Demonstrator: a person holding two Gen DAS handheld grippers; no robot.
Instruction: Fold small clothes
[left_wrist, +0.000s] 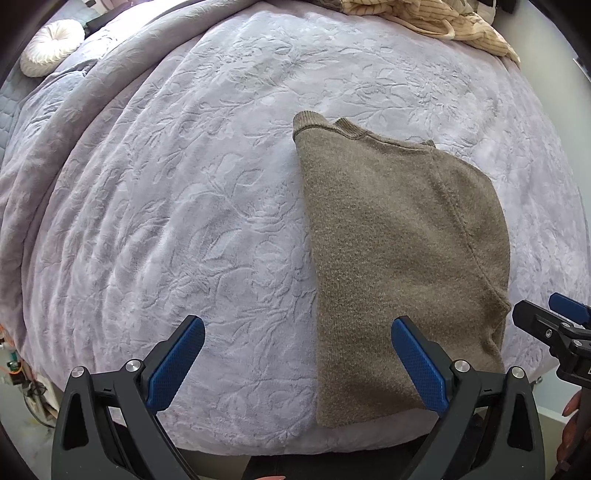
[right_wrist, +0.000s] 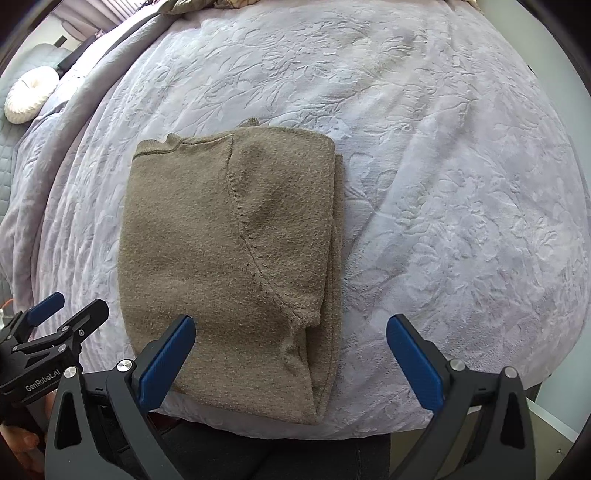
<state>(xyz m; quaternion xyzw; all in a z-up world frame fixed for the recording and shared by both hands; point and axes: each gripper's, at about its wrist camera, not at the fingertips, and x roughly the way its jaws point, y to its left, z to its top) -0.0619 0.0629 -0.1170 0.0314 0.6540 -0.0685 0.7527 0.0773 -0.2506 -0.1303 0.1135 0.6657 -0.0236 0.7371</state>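
Note:
A brown knit sweater lies folded lengthwise into a narrow strip on the lilac embossed bedspread, its hem at the bed's near edge. My left gripper hovers open over the sweater's near left corner, holding nothing. In the right wrist view the same sweater shows a sleeve folded over its right side. My right gripper is open above the sweater's near right corner, empty. Each gripper shows at the edge of the other's view: the right gripper and the left gripper.
A pile of cream striped clothes lies at the far edge of the bed. A round white cushion rests at the far left on a grey quilt. The bedspread stretches wide on both sides of the sweater.

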